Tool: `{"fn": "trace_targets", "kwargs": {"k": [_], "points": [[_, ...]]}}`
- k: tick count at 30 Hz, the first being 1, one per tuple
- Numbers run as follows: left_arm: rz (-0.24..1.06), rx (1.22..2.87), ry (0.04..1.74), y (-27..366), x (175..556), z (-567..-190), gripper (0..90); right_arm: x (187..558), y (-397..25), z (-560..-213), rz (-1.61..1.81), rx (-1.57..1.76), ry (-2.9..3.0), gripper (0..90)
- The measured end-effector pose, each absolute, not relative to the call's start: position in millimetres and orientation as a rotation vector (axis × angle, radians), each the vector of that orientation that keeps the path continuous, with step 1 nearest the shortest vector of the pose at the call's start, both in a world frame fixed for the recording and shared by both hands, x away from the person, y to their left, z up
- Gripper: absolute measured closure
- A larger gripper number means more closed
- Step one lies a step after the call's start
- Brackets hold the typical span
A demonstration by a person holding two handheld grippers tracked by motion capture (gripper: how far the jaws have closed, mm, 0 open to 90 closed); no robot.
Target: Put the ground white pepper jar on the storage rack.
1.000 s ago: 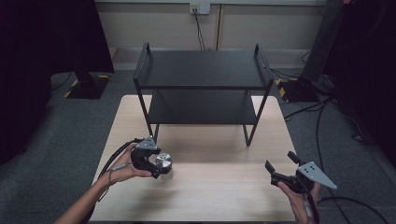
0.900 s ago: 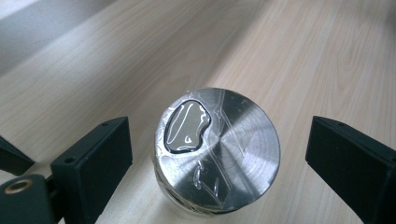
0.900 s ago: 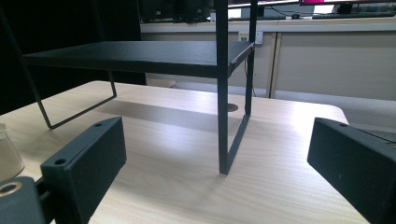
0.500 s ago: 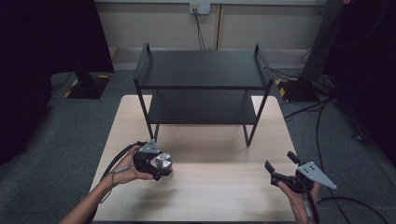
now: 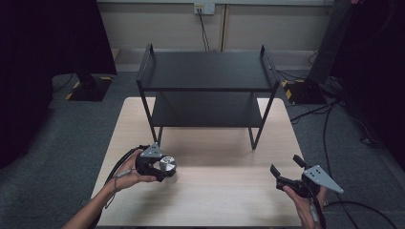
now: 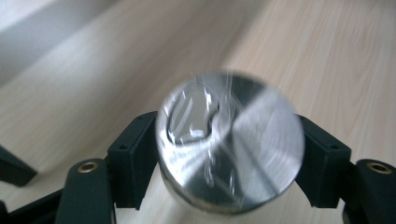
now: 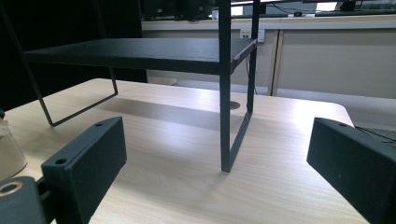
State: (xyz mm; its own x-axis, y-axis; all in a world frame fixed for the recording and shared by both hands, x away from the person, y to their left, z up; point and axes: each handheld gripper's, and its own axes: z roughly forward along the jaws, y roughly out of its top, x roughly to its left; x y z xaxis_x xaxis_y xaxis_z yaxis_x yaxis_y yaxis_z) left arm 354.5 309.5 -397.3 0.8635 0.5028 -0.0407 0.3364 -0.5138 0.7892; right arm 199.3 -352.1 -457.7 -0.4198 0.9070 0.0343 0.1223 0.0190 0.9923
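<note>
The left gripper (image 6: pixel 229 154) is clamped on a round metal lid (image 6: pixel 231 142), low over the desk (image 5: pixel 224 186) at its front left; the black shelf (image 5: pixel 207 71) lies beyond it. What's under the lid is hidden. The right gripper (image 5: pixel 289 169), jaws apart, holds nothing.

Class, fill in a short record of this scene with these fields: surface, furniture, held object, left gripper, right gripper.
surface: light wooden table
furniture: black two-tier metal shelf standing at the far half of the table, both tiers bare
held object: round shiny metal disc, clamped on its sides
left gripper: left gripper shut on the disc, near the table's left front
right gripper: right gripper open, nothing between its jaws, near the table's right front, facing the shelf
</note>
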Motion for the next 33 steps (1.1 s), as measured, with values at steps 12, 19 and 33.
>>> {"fn": "trace_targets", "kwargs": {"k": [12, 19, 33], "points": [[0.254, 2.184, 0.603, 302, 355, -384, 34.2, 199, -353, -458, 1.466, 1.066, 1.614, 4.3], [0.262, 2.162, 0.609, 300, 356, -364, 34.2, 198, -353, -458, 1.47, 1.063, 1.612, 4.2], [0.353, 2.076, 0.581, 298, 350, -273, 34.2, 198, -354, -460, 1.485, 1.052, 1.603, 3.8]]}}
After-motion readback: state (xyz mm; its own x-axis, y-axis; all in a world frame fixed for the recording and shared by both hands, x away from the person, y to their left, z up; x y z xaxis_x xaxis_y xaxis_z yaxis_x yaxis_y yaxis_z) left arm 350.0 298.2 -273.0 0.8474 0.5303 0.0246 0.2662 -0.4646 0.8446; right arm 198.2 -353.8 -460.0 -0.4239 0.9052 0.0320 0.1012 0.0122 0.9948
